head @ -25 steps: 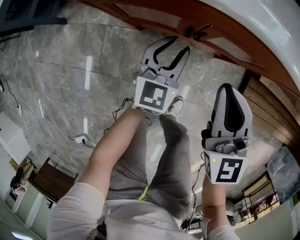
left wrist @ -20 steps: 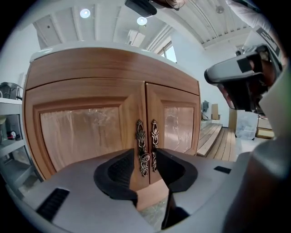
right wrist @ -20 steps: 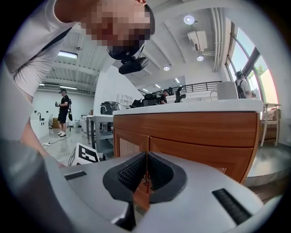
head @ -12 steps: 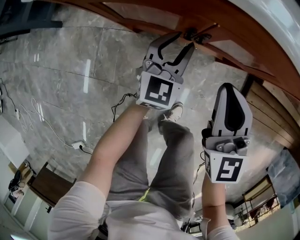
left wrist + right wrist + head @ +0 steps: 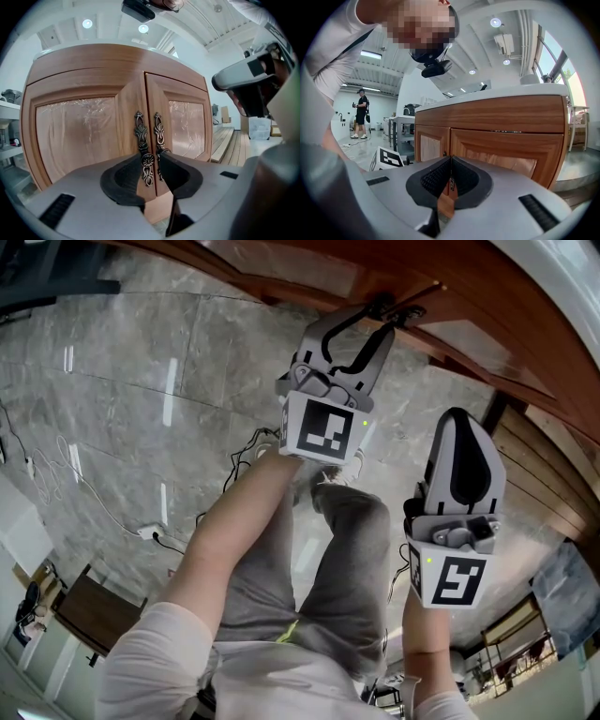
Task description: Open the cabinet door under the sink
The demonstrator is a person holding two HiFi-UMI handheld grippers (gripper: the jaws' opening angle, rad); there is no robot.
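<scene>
The wooden sink cabinet fills the left gripper view, its left door (image 5: pixel 79 136) and right door (image 5: pixel 187 126) both shut. Two ornate metal handles, the left handle (image 5: pixel 140 136) and right handle (image 5: pixel 158 131), hang side by side at the centre seam. My left gripper (image 5: pixel 151 164) is open, and the left handle's round knob shows in the gap between its jaws. In the head view the left gripper (image 5: pixel 377 319) reaches up to the handles (image 5: pixel 405 311). My right gripper (image 5: pixel 457 418) is shut and empty, held back to the right; its own view shows the right gripper (image 5: pixel 450 176) facing the cabinet (image 5: pixel 506 126).
Grey marble floor (image 5: pixel 122 381) lies below, with cables and a power strip (image 5: pixel 155 532) at the left. The person's legs (image 5: pixel 319 559) stand under the grippers. Wooden boards (image 5: pixel 539 465) lie at the right. A distant person (image 5: pixel 361 112) and a metal table (image 5: pixel 401 131) are in the room.
My left gripper has moved up and forward until its open jaws reach the cabinet handles. The right gripper has stayed where it was.
</scene>
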